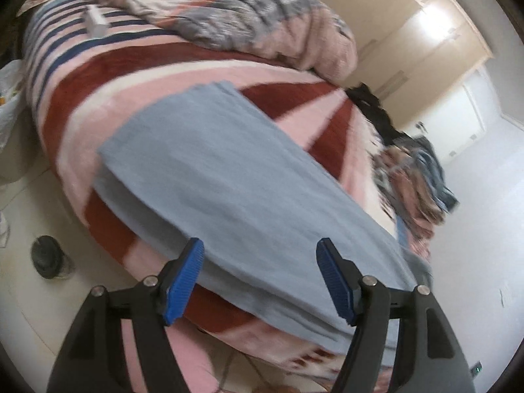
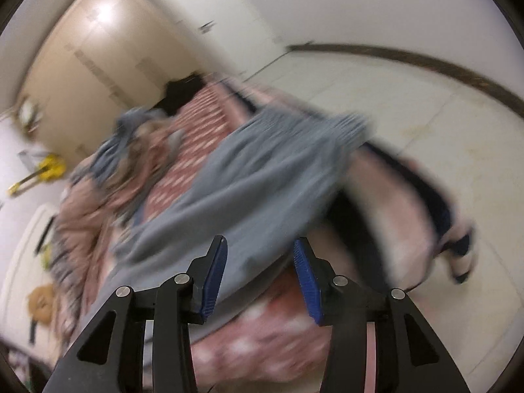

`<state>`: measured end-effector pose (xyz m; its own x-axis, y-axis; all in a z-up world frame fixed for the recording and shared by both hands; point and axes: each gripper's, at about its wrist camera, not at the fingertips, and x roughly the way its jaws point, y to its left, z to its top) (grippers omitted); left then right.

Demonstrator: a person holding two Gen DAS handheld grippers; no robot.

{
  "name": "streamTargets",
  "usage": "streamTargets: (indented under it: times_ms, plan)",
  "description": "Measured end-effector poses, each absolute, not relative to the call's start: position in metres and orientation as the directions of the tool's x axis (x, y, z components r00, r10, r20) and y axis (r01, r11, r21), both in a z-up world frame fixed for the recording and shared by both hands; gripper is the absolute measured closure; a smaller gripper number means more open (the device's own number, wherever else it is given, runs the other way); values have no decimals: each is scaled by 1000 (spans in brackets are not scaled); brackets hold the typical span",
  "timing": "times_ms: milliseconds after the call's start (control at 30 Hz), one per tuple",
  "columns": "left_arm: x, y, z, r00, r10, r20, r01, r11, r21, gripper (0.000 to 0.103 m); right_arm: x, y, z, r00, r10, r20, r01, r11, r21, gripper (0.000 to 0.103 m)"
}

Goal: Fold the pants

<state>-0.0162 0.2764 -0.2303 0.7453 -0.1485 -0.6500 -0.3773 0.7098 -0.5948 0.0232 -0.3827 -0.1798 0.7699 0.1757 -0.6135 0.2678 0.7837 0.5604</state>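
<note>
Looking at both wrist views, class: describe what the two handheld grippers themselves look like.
The left gripper and right gripper look alike: black angular plastic linkages with triangular cut-outs, silver round pivot pins, and jaws faced with blue ribbed pads. No cables, markings or sleeves show.

Left wrist view: rides my left gripper [image 1: 260, 276], angled down, close over the pants [image 1: 229, 177] on the bed [image 1: 82, 108]. Right wrist view: rides my right gripper [image 2: 260, 273], angled down, close, blurred. Shared: pants, bed, wardrobe [image 1: 402, 42].
</note>
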Motion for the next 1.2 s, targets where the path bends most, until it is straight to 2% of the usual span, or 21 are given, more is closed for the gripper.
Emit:
streamTargets:
  times_ms: [233,400,467,567,867,1100,1200]
  plan:
    - [1,196,-219,718,-382,-582,-148,733,-664,36,49,-267,-203,640,588,-494,-108,706,700,64]
    - [6,154,-230,651,-513,-559,-60,700,-712,36,64,-210,-234,500,743,-446,-166,587,792,64]
    - [9,147,-237,630,-544,-555,-57,680,-731,36,69,-201,-245,481,744,-463,-131,583,802,64]
    - [13,142,-245,616,-565,-548,-51,666,-744,36,73,-201,-254,496,748,-440,-108,556,824,64]
    - [24,150,-266,611,-574,-546,-103,625,-773,36,85,-203,-248,603,672,-430,-59,576,815,65]
    - [12,166,-275,618,-576,-535,-116,607,-786,36,78,-197,-228,690,551,-469,-54,686,725,65]
    - [12,171,-273,642,-557,-528,-119,608,-785,36,82,-200,-230,692,544,-476,-37,684,728,66]
